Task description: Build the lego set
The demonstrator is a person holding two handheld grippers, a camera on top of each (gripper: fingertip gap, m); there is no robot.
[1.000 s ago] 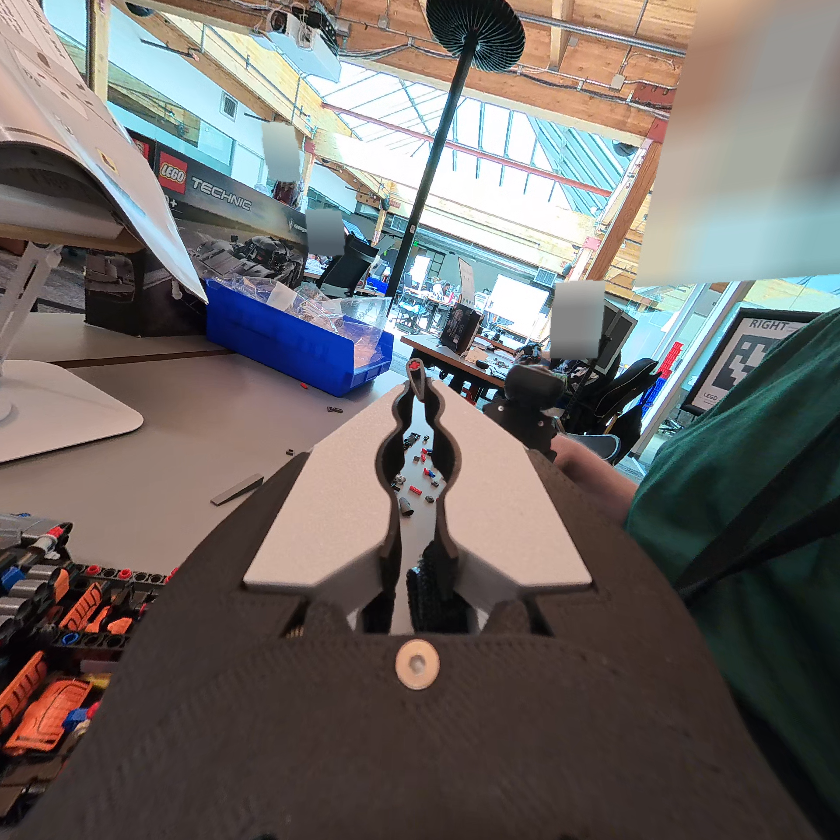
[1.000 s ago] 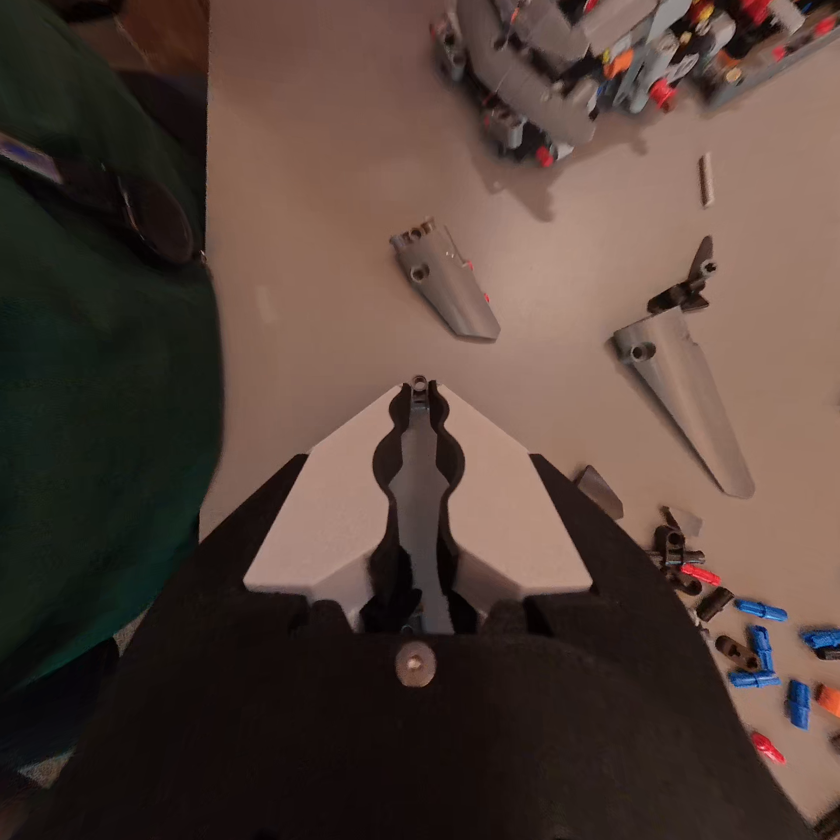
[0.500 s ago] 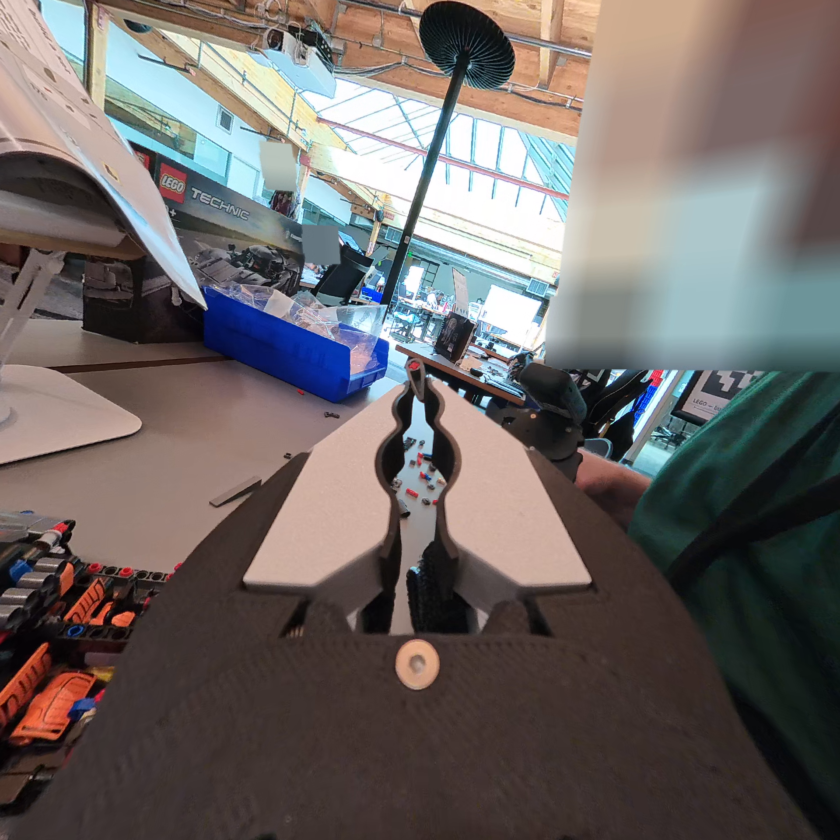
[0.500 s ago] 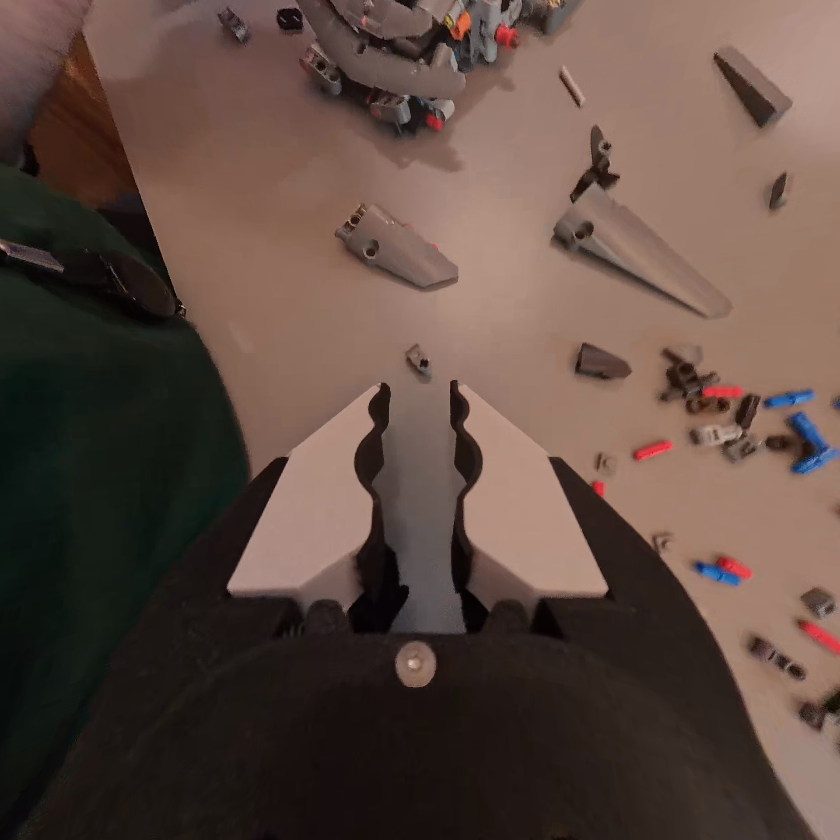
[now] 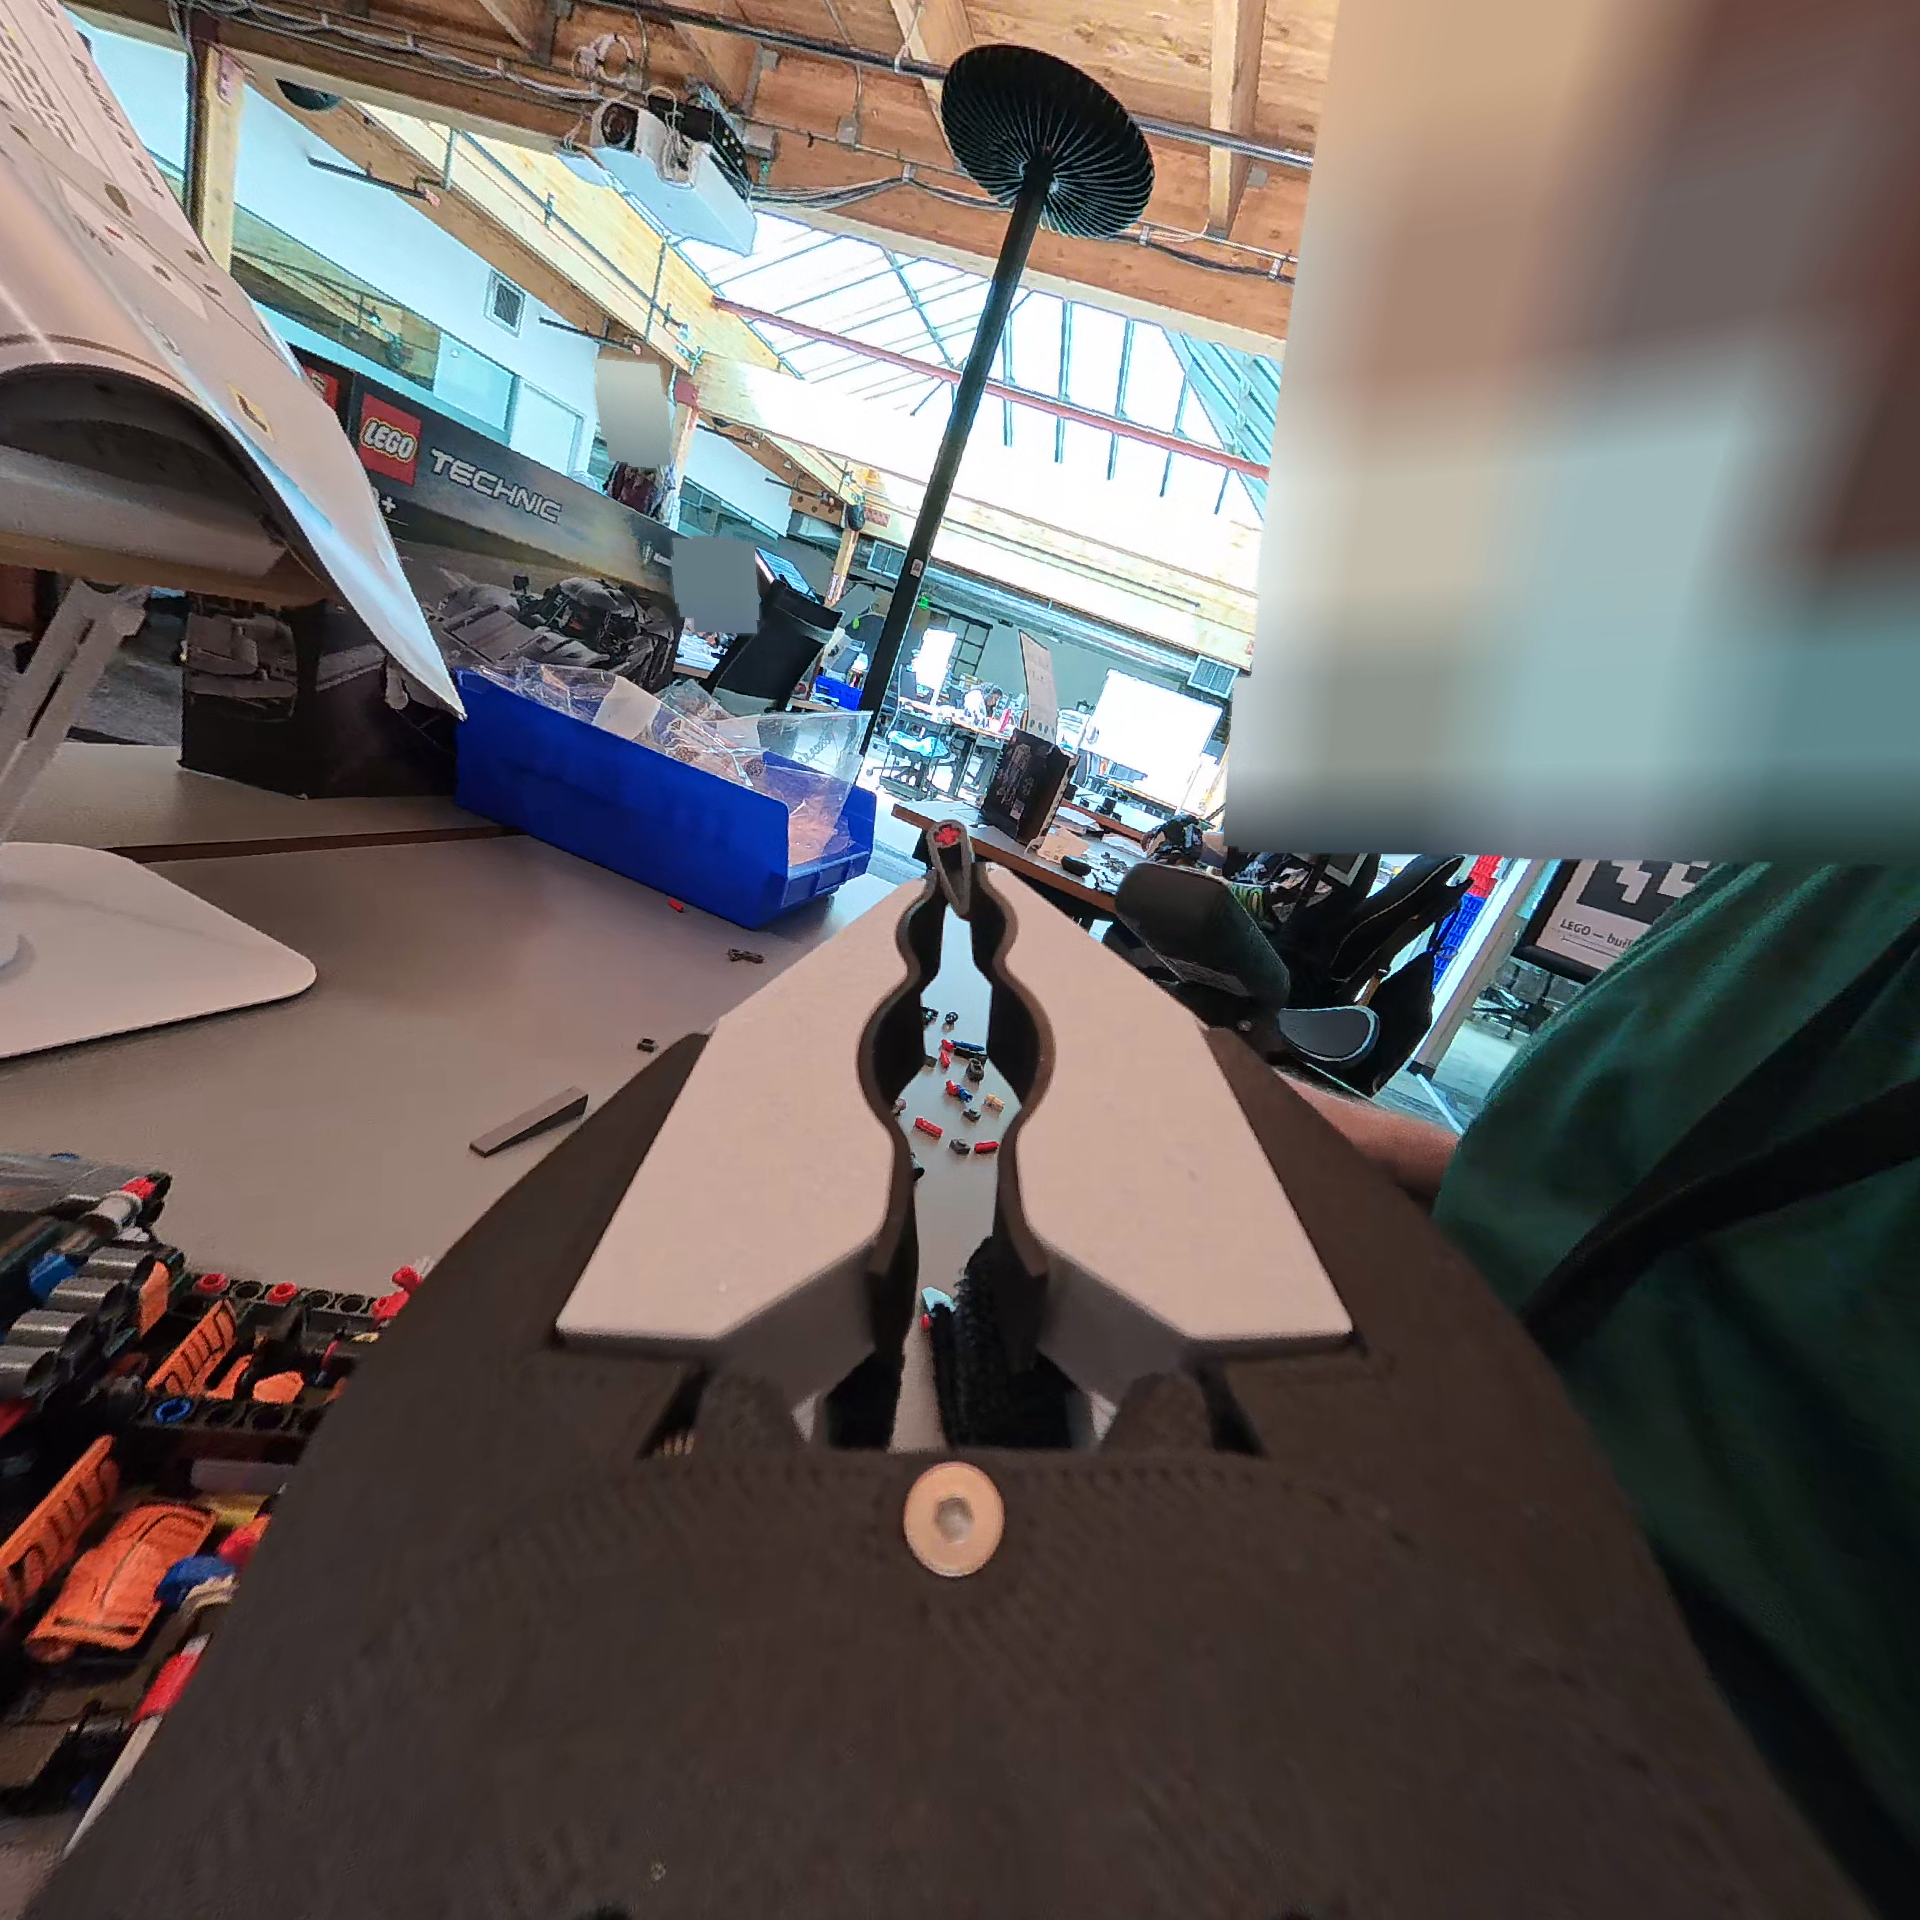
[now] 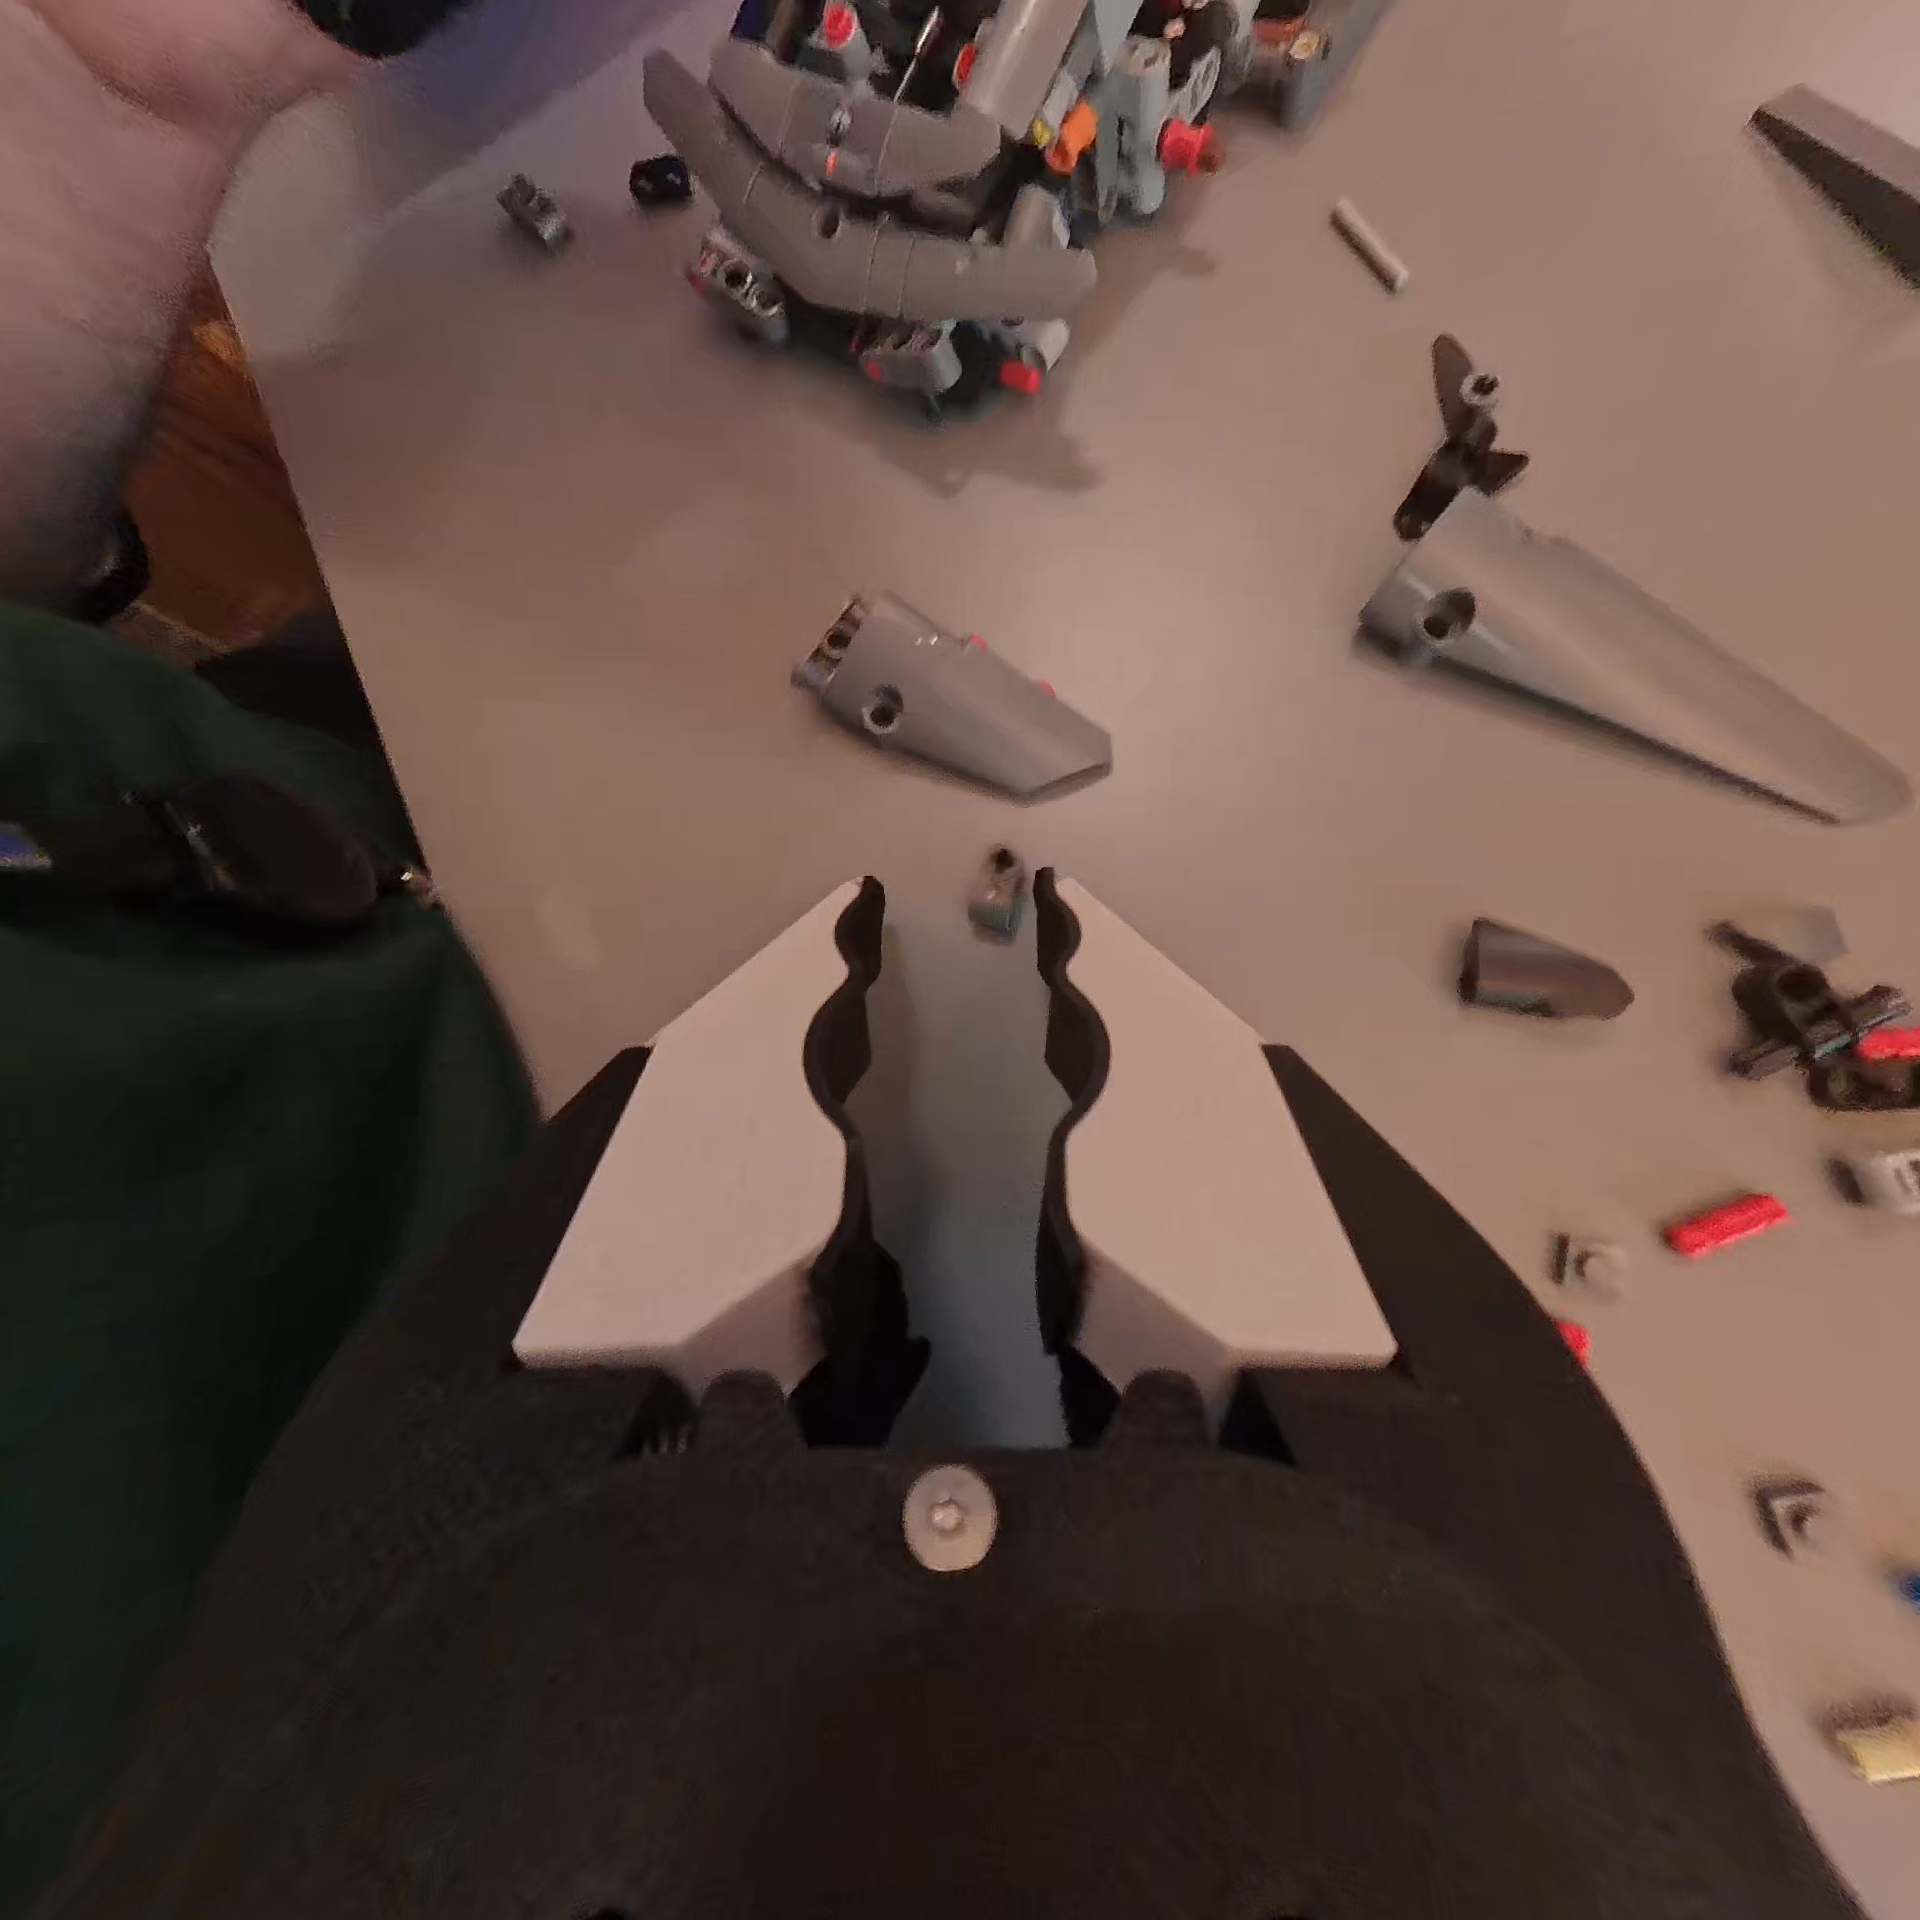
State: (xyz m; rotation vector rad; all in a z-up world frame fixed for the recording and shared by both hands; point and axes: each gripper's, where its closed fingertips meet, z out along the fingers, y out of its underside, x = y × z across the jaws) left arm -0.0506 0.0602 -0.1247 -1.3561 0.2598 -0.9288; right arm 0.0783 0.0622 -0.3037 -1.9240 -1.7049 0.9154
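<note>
Left wrist view first: the left gripper (image 5: 954, 883) is held up off the table (image 5: 436, 997), jaws pinching a small grey piece (image 5: 952, 858) with a red end at the very tips, probably raised so it can be lined up or inspected. Left of that piece sits a blue bin (image 5: 665, 805) stuffed with clear bags, and nearer the camera a dark wedge (image 5: 528, 1120). The half-built model (image 5: 125, 1382), orange and black, lies down at the left edge.

Now the right wrist view: the right gripper (image 6: 956, 883) looks down at the table, jaws spread with nothing between them. A tiny grey connector (image 6: 995, 896) lies just beyond the tips, looking ready for a pickup. Past the connector rests a short grey panel (image 6: 956, 707), and to its right a long grey panel (image 6: 1621, 675); neither blocks the approach. Loose pins (image 6: 1725, 1224) are scattered off to the right.
</note>
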